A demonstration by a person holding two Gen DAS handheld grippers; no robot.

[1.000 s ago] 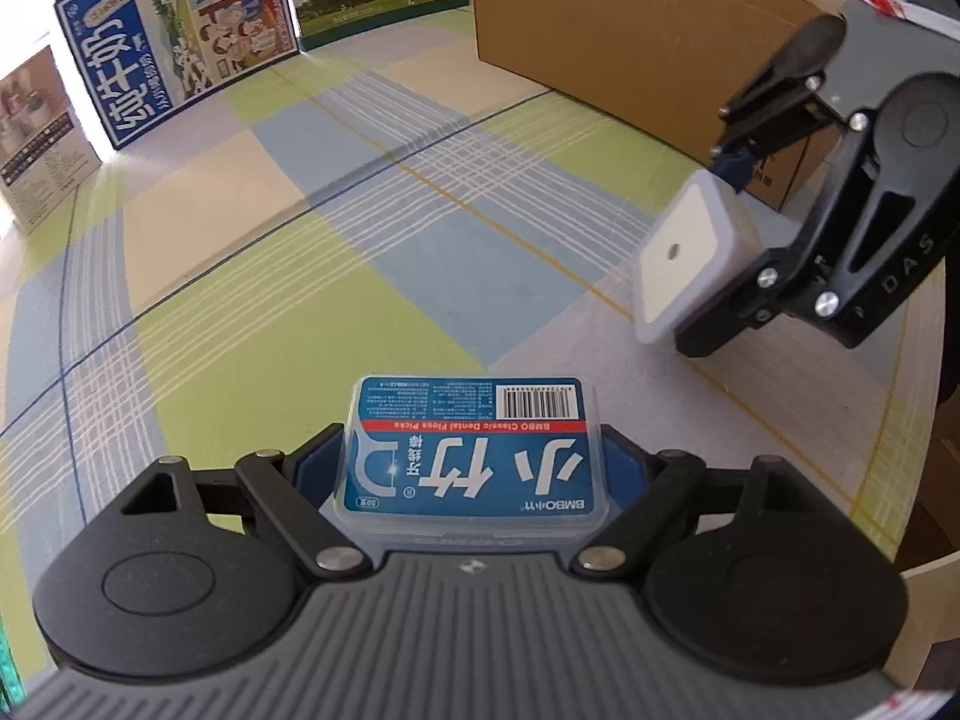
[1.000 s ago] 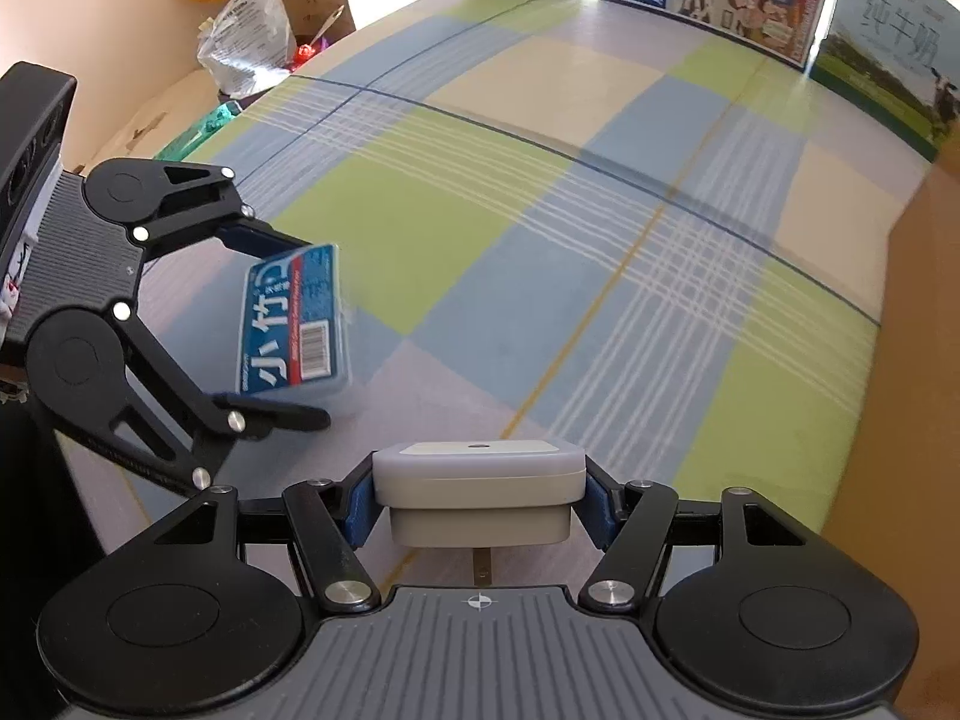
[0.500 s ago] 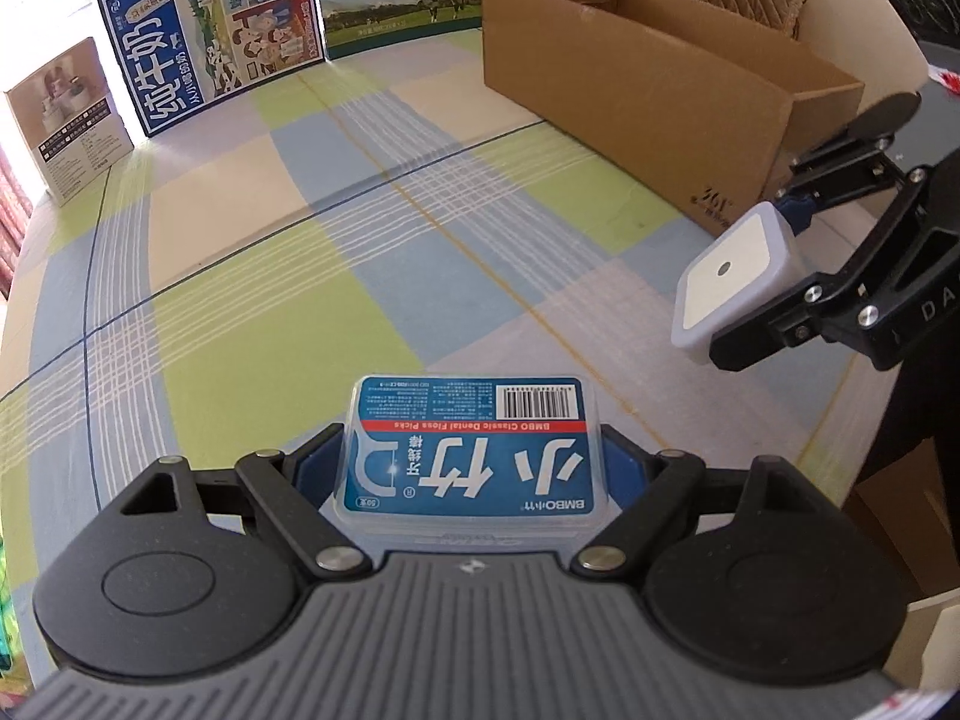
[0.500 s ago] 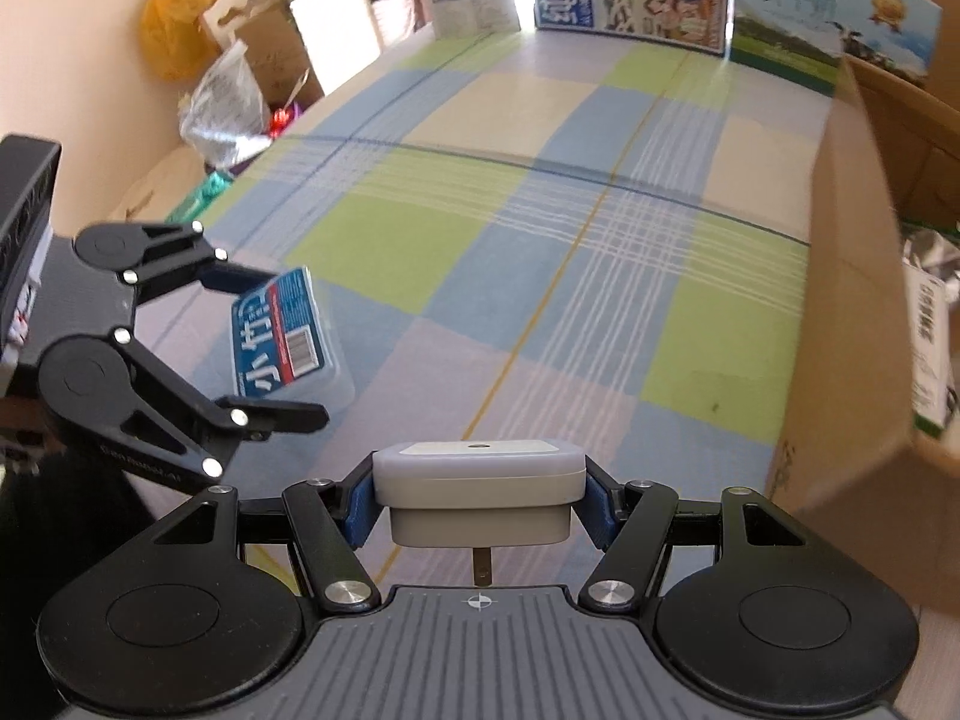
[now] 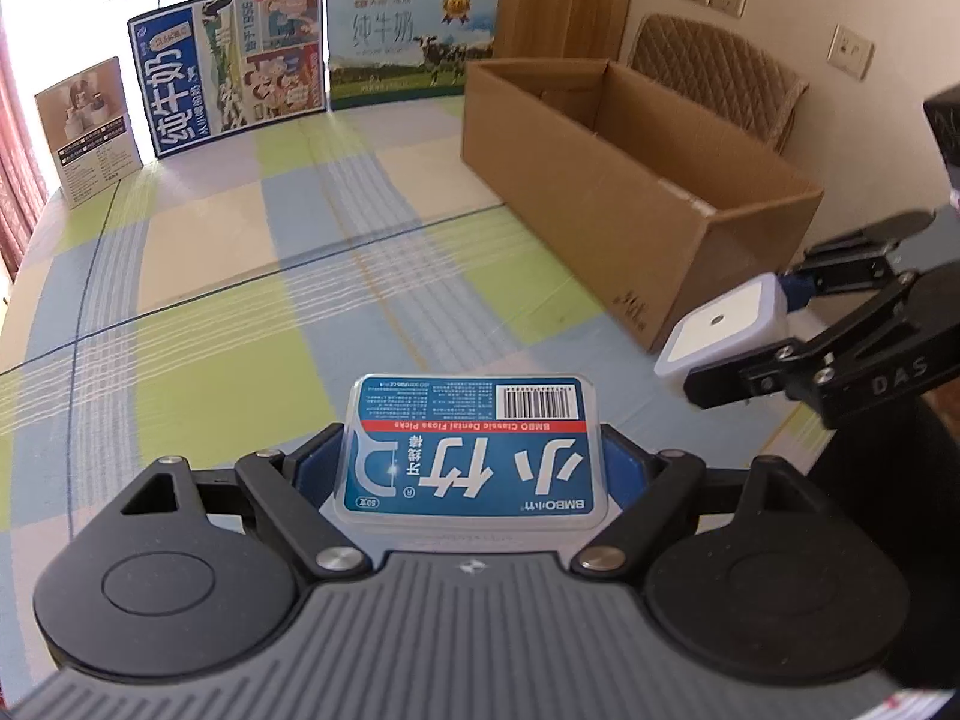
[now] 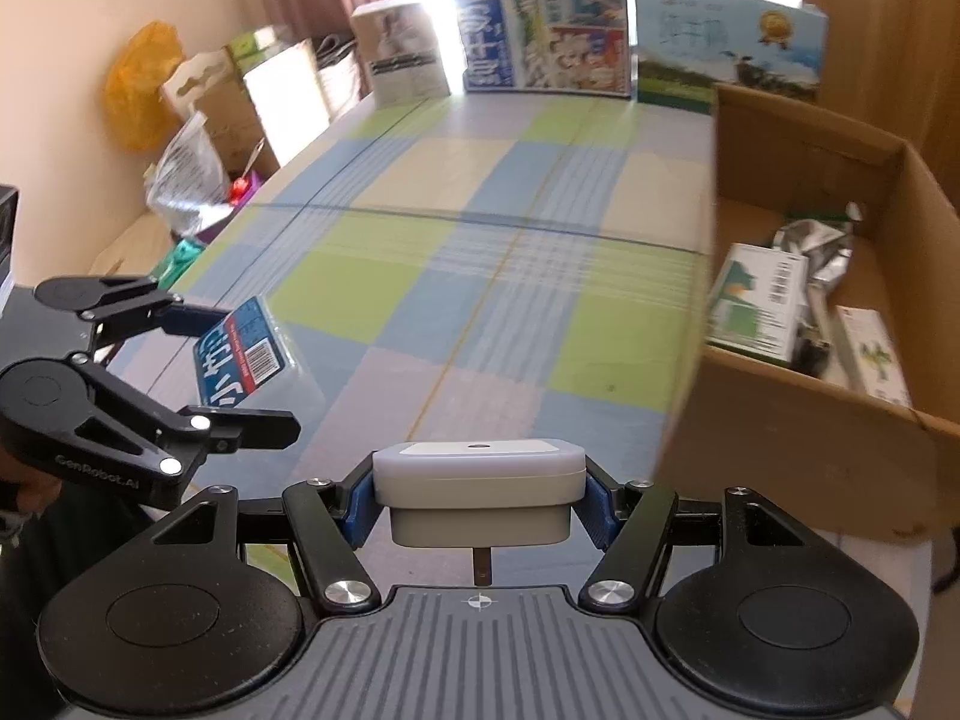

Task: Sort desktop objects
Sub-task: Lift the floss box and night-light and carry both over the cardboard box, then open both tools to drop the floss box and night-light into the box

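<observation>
Floss pick box (image 5: 470, 449), blue label with barcode, is clamped flat between the blue pads of the left gripper (image 5: 474, 450), held in the air above the near edge of the checked desk (image 5: 252, 276). White plug adapter (image 6: 478, 491) is pinched at both sides by the right gripper (image 6: 478, 501), prong pointing back toward the camera, just beside the open cardboard box (image 6: 798, 420). Cartons and a silver pouch are seen inside that box.
</observation>
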